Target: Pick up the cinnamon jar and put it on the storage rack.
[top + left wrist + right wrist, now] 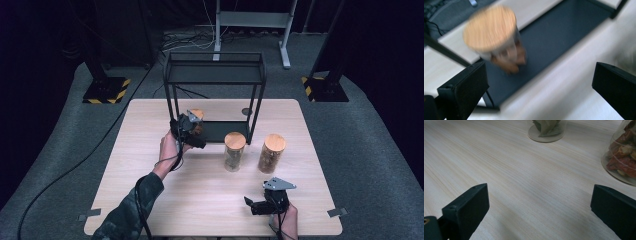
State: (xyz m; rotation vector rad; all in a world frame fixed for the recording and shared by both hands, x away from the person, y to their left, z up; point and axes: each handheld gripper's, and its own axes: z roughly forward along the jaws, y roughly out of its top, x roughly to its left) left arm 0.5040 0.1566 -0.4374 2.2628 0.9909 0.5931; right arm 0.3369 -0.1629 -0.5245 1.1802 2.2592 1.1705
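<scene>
Light wooden desk (150,200) on grey carpet floor (370,150); dark surroundings; metal stand frame (252,20) and loose cables (187,40) behind.

We see the jar on the rack's lower shelf (496,42) smeared by motion blur — contents unreadable. Two jars (547,130) (621,157) are cut off by the top and right edges.

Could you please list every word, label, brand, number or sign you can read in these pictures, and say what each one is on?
None: no readable text shows.
The three jars with wooden lids carry no visible label.
The black rack and the table are unmarked.
The yellow-and-black stripes on the stand bases are a hazard pattern, not lettering.
</scene>
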